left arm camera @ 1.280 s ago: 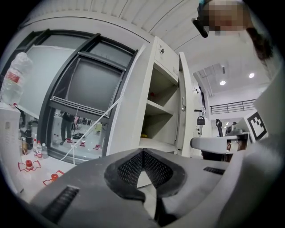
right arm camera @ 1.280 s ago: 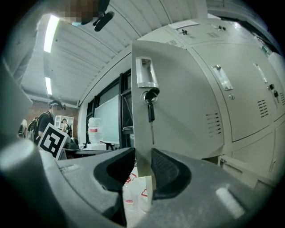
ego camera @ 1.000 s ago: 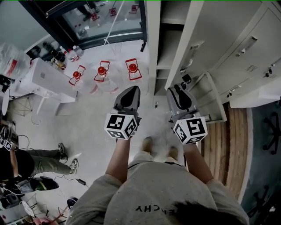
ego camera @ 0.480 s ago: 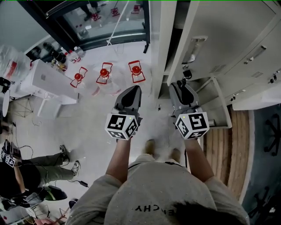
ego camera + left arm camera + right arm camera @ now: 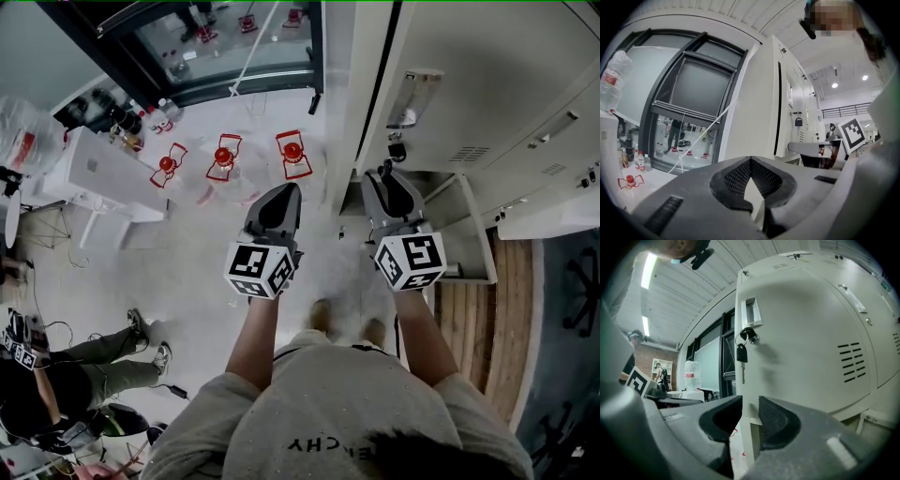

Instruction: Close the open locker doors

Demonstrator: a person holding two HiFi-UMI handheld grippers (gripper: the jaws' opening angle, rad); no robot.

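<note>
Upper locker door point(image 5: 469, 84) has swung nearer shut, right tongs point(image 5: 750, 404) clamped on its edge, left tongs point(image 5: 750, 160) closed, empty; likely risk: tongs pinched against frame, or dangling padlock point(image 5: 741, 352) catching; lower door point(image 5: 466, 239) hangs open; pale floor point(image 5: 206, 281), glass wall point(image 5: 216, 47), cluttered desk point(image 5: 94, 173), seated person point(image 5: 56, 361).

Pale speckled floor point(image 5: 202, 281): 3 red stands point(image 5: 223, 156) in a row, cable point(image 5: 167, 385) lying bottom left. Wood-slat strip point(image 5: 478, 328) at right, beside the lockers point(image 5: 487, 112) standing on it.
</note>
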